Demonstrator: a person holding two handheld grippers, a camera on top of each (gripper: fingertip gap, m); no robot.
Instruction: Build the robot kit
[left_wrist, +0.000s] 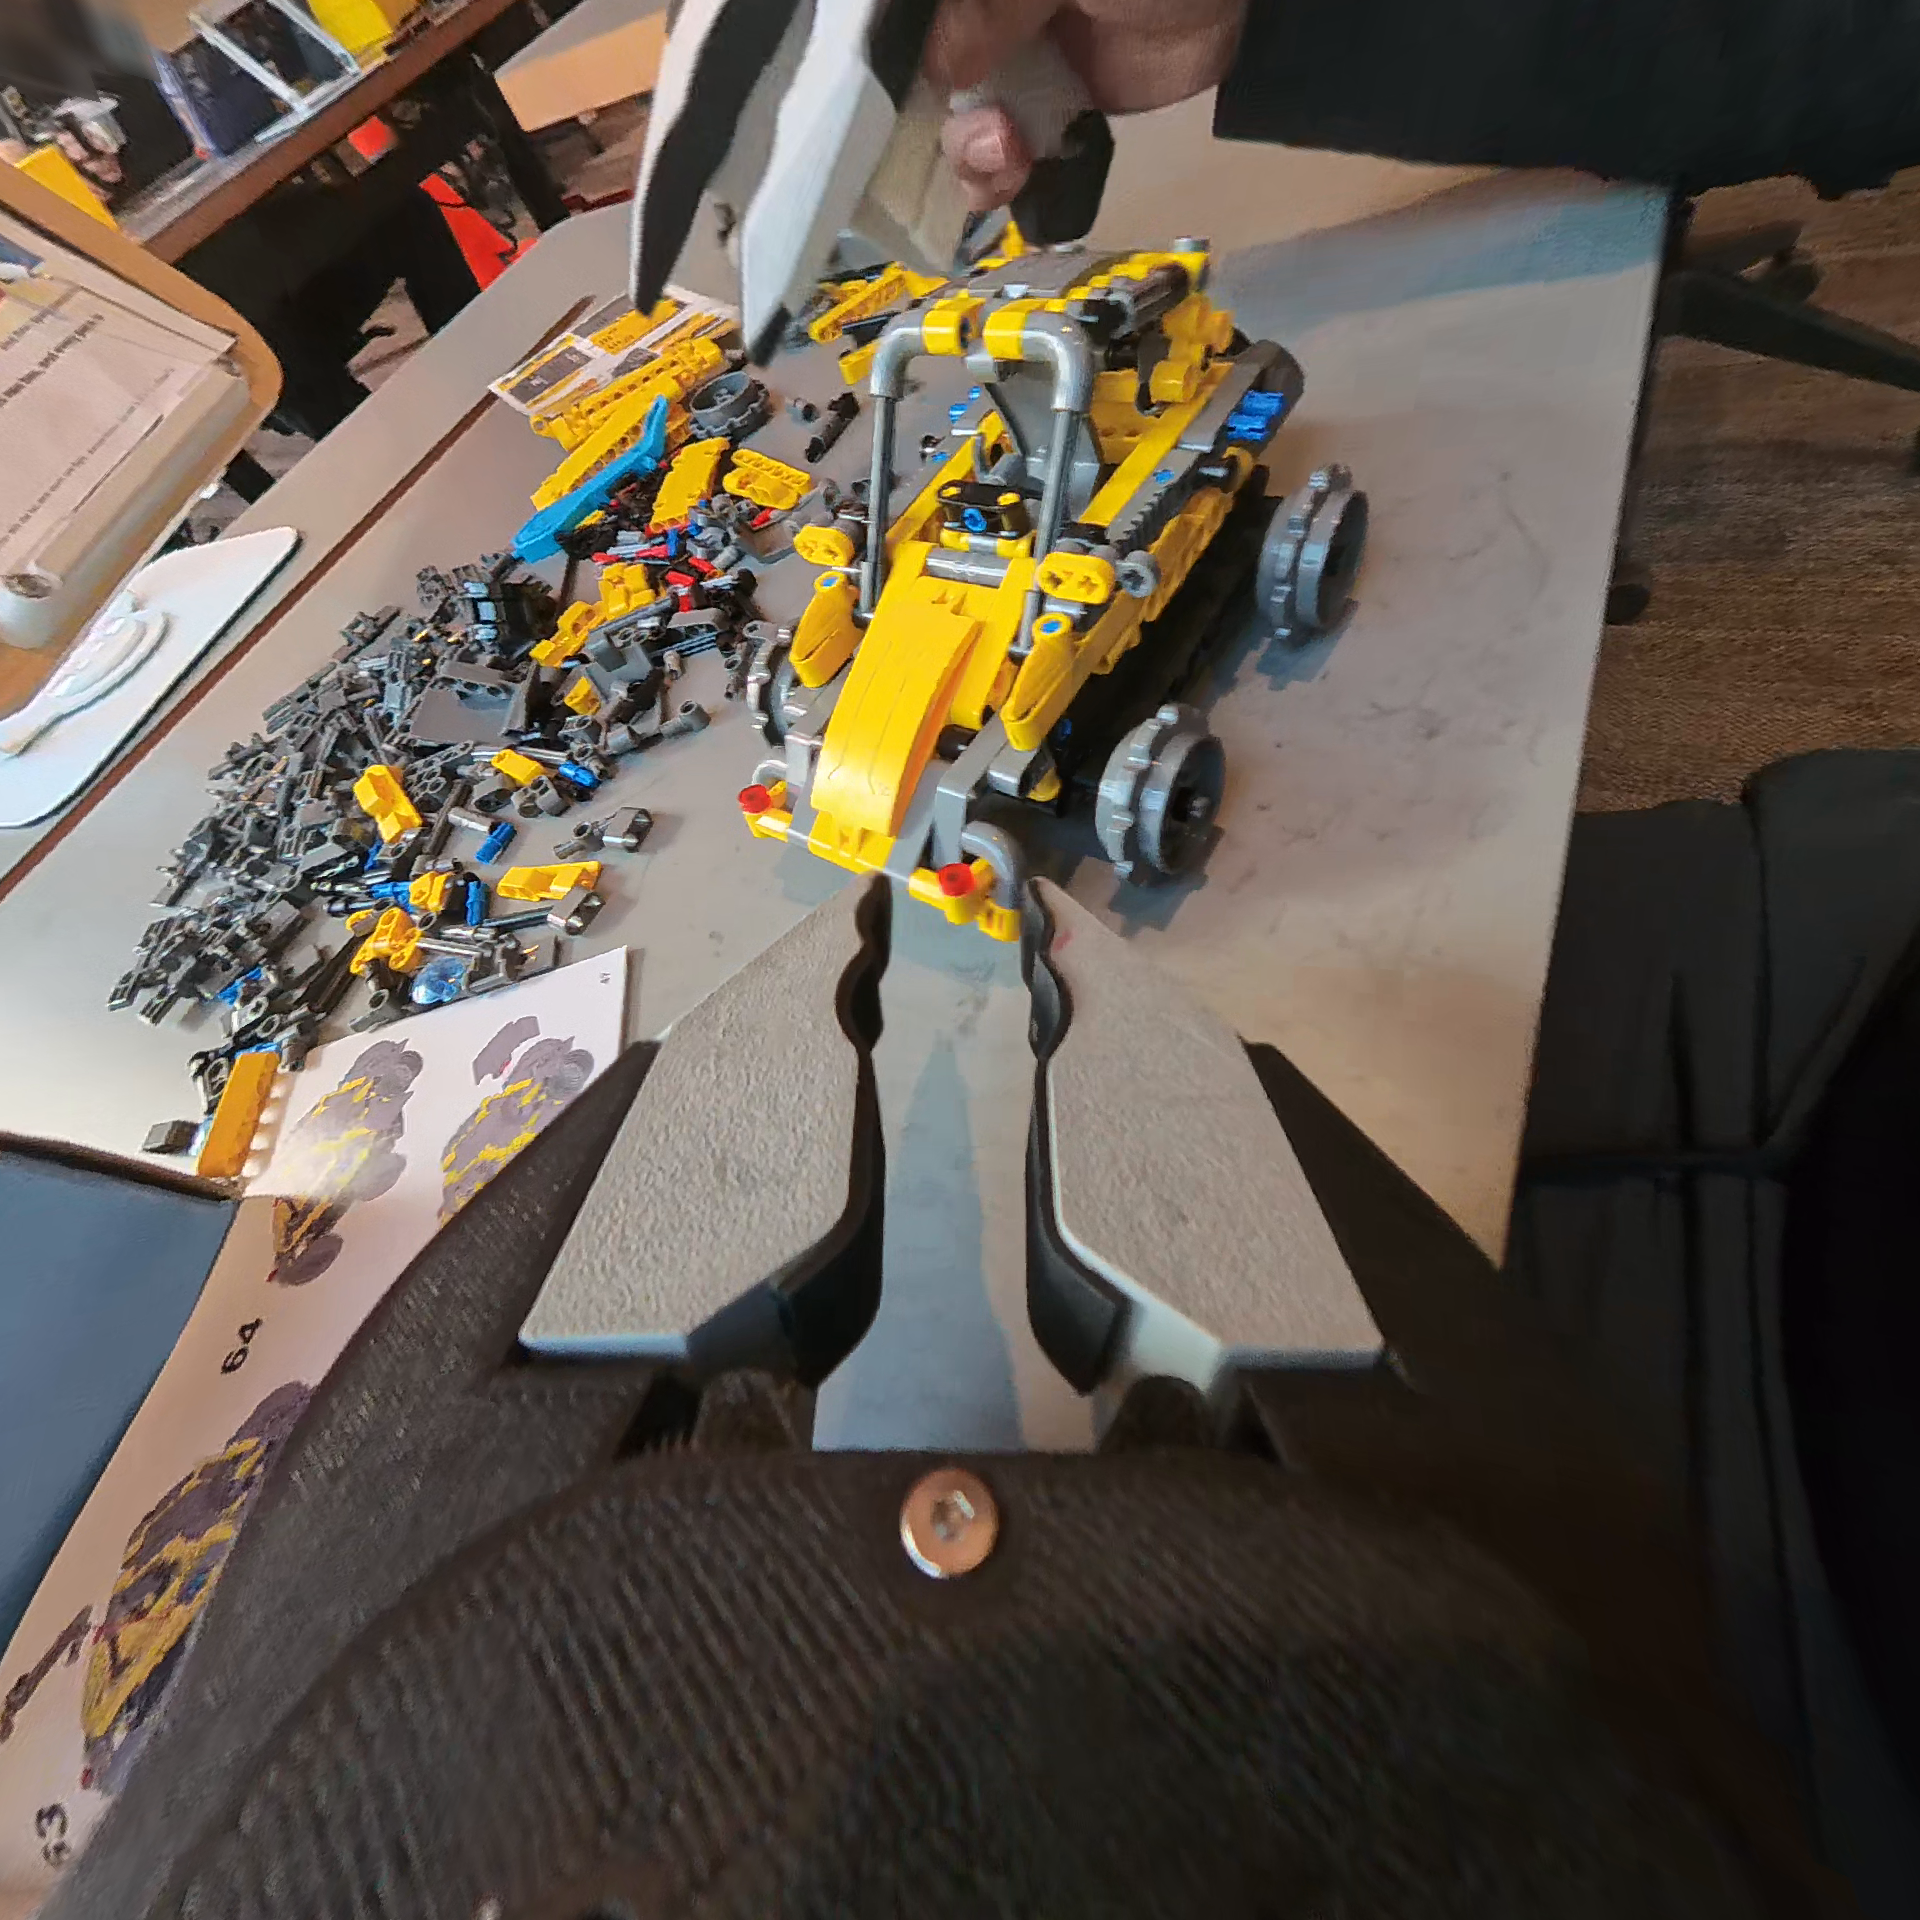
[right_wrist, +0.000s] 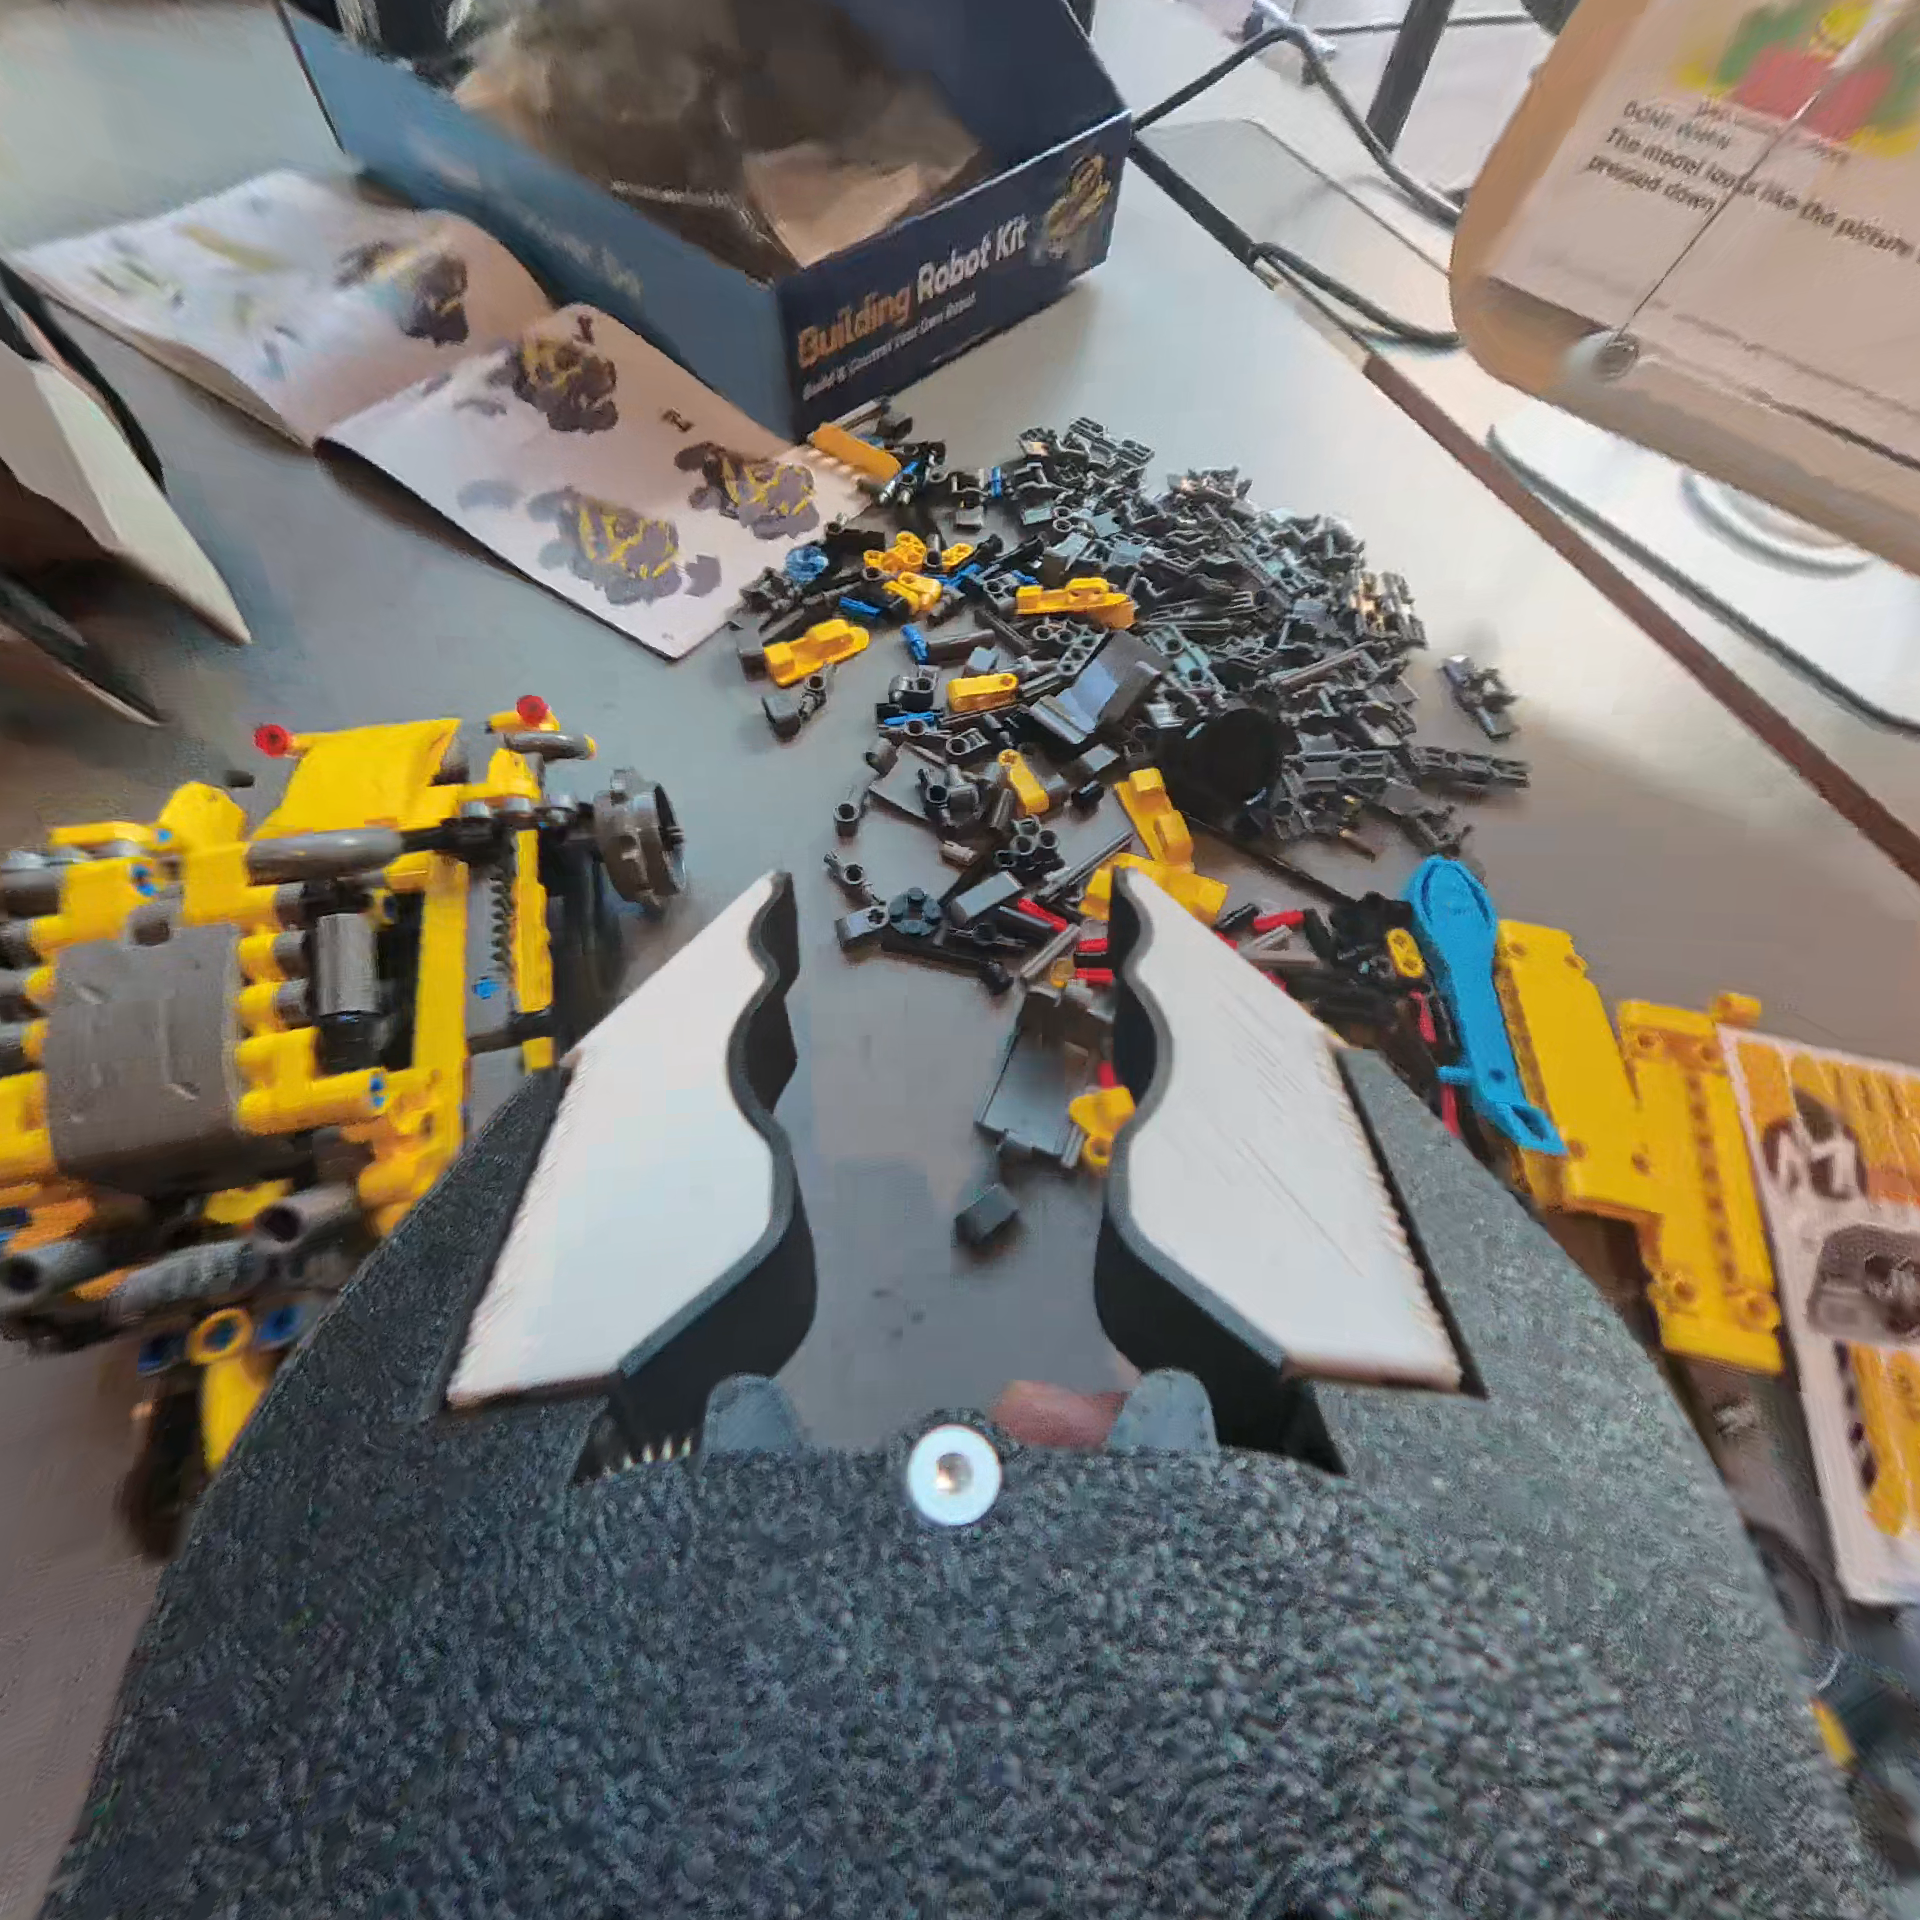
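Left tool (left_wrist: 956, 914): jaws parted by a moderate gap, nothing held. Its tips are seen just at the front bumper of the yellow and grey brick-built vehicle model (left_wrist: 1023, 582), on either side of a yellow bumper piece with a red stud; contact cannot be confirmed. The model stands on its grey cogged wheels on the grey counter (left_wrist: 1434, 831).

Right tool (right_wrist: 951, 914): jaws spread wide, empty, held above the counter at the near edge of the loose pile of black, grey and yellow plastic building pieces (right_wrist: 1143, 675). In the left wrist view this tool (left_wrist: 707, 312) is seen above the far end of the pile, gripped by a person's hand (left_wrist: 1049, 83).

Also noted: a long blue plastic lever piece (right_wrist: 1475, 1018) lying on yellow beams at the right of the pile; an open instruction booklet (right_wrist: 499, 416) beyond the pile; a dark blue cardboard kit box (right_wrist: 831, 239), open, behind the booklet. The model (right_wrist: 260, 997) lies left of the right tool.
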